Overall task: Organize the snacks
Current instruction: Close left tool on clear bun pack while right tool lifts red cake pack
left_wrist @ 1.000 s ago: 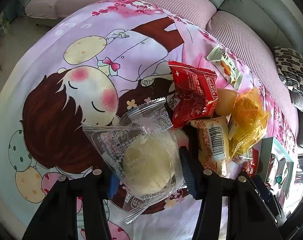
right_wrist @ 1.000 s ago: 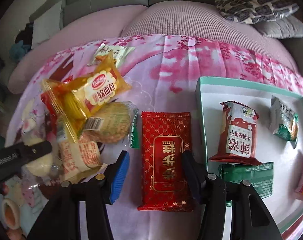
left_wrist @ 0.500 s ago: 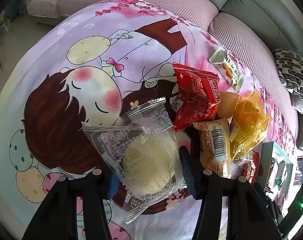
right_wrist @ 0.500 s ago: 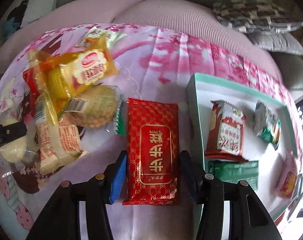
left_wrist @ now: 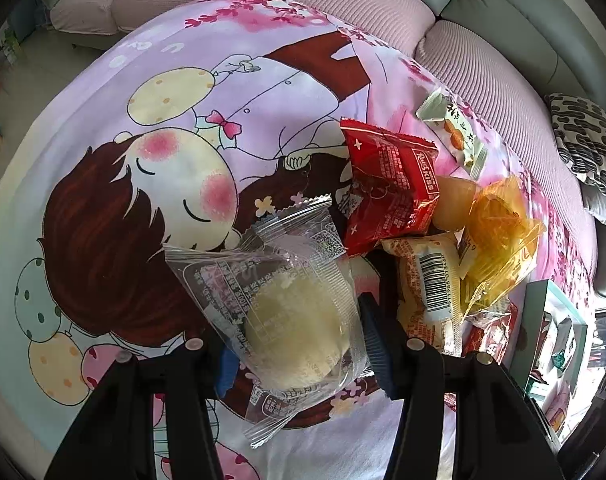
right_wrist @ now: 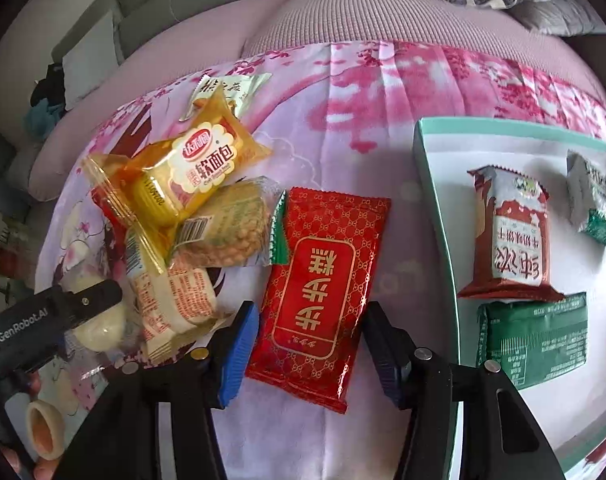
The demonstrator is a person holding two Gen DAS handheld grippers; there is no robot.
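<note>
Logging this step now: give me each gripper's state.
Left gripper: shut on the clear-wrapped pale round pastry.
Right gripper: jaws opening; flat red foil packet between them, ungripped.

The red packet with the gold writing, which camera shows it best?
The right wrist view. There the red packet lies whole and face up on the cloth, its gold label readable, between the right gripper's opening fingers. In the left wrist view only a small red corner peeks out behind the snack pile.

A cartoon-print pink blanket [left_wrist: 151, 128] covers a sofa [right_wrist: 383, 12]; a patterned cushion [left_wrist: 591, 148], seemingly, lies aside.
</note>
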